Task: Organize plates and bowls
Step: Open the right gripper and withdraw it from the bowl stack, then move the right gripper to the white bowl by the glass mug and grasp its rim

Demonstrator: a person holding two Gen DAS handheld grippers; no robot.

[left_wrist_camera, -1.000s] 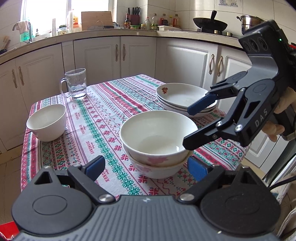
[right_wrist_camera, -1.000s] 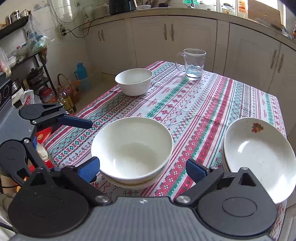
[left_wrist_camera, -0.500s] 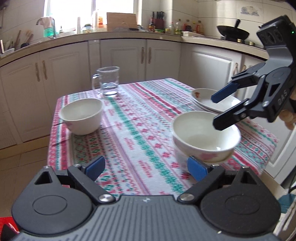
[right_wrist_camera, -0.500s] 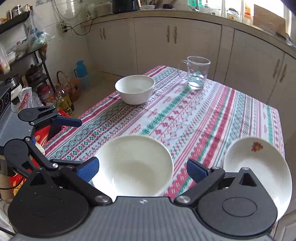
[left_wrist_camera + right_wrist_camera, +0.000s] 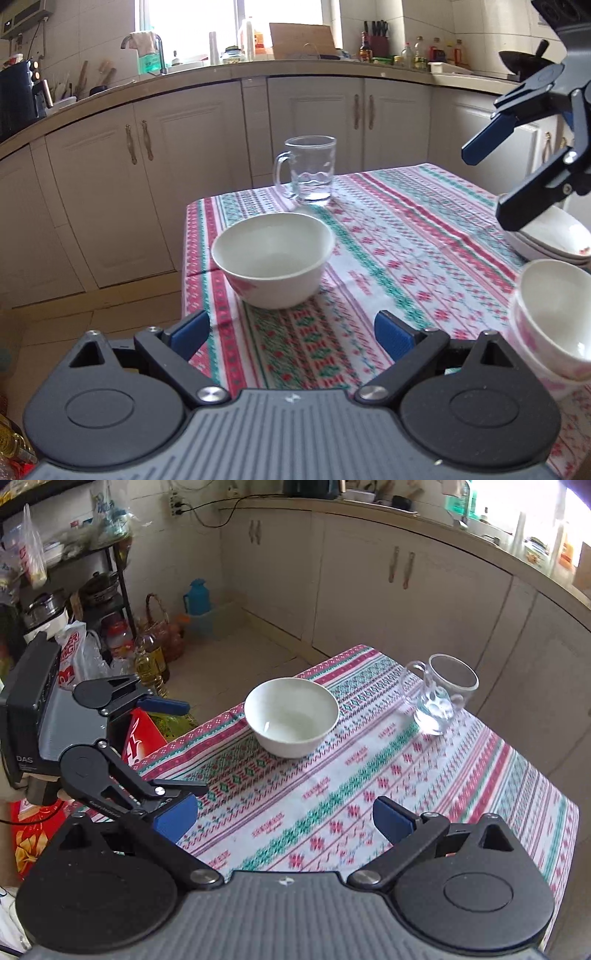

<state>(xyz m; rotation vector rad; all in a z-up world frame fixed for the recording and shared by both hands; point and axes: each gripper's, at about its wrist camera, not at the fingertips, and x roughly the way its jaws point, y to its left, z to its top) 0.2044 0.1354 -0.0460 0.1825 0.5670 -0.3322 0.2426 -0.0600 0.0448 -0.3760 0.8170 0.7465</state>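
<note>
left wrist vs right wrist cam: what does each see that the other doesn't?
Left wrist only: the stacked bowls, the stacked plates behind them, the window and the sink counter.

Right wrist only: the floor clutter, with a blue jug, an oil bottle and a shelf rack.

Both: the lone white bowl, the glass mug, the patterned tablecloth, and the left gripper and right gripper, both open and empty.

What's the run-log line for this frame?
left hand-held gripper: open, empty | right hand-held gripper: open, empty | lone bowl: on tablecloth, untouched

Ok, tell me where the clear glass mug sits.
The clear glass mug stands upright on the patterned tablecloth near its far edge, just behind the lone white bowl.
</note>
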